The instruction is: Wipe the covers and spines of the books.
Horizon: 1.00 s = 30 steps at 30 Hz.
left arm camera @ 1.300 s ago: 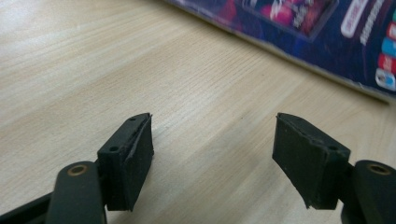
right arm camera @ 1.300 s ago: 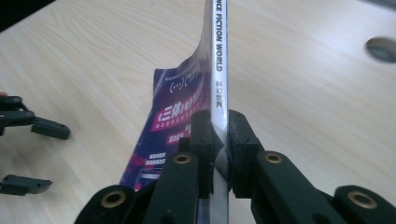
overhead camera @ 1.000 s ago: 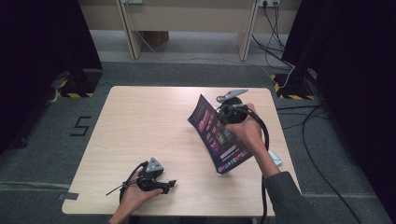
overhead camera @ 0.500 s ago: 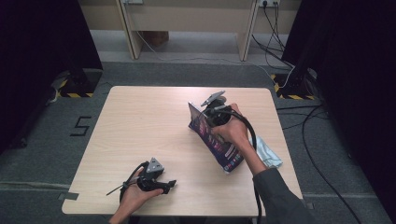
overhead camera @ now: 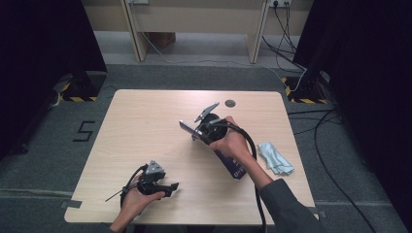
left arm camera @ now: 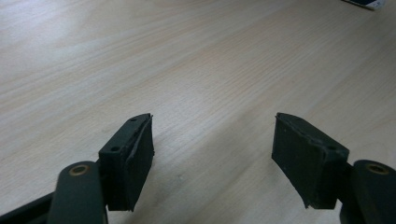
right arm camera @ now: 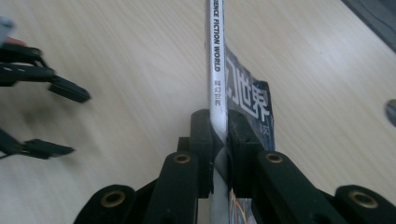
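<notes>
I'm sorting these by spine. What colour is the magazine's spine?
White with dark lettering; the magazine spine shows best in the right gripper view, clamped in the right tool.

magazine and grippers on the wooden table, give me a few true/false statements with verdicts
1. The right gripper is shut on the spine of the thin dark-covered magazine. True.
2. The left gripper holds the magazine. False: its jaws stand open over bare tabletop with nothing between them.
3. A crumpled pale blue cloth lies on the light wooden table near its right edge. True.
4. The cloth lies under the left gripper. False: it lies on the right side, beside the person's right forearm.
5. The magazine lies flat and closed on the table. False: it is held up by its spine.
</notes>
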Tool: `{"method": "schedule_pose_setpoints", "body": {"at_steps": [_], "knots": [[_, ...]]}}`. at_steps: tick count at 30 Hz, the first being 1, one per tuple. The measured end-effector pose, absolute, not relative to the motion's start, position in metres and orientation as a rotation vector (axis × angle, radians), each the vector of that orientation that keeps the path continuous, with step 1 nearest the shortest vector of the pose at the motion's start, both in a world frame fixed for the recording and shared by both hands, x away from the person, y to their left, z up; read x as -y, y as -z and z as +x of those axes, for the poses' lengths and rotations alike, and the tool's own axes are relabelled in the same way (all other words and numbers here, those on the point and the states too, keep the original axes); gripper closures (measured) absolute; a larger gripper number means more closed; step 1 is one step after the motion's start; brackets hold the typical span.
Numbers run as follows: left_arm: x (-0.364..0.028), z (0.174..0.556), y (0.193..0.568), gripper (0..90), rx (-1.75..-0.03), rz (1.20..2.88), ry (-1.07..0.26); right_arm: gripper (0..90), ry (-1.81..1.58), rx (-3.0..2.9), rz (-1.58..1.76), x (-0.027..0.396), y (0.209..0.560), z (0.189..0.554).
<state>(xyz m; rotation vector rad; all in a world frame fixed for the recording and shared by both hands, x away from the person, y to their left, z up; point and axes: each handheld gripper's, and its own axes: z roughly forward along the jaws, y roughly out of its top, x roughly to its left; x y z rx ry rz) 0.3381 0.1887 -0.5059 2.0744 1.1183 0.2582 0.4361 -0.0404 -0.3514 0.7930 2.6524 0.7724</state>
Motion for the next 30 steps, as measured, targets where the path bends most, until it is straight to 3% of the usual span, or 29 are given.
{"method": "schedule_pose_setpoints", "body": {"at_steps": [8,15,30], "knots": [[-0.198,0.339,0.506,29.0,-1.145,2.064,-0.277,83.2,-0.836,-2.728,0.752,0.023,0.362,0.425],[-0.198,0.339,0.506,29.0,-1.14,2.081,-0.285,83.2,-0.871,-2.798,0.808,0.032,0.399,0.421],[-0.196,0.333,0.505,28.8,-1.119,2.109,-0.301,82.7,-0.969,-2.832,0.882,0.034,0.436,0.412]]}}
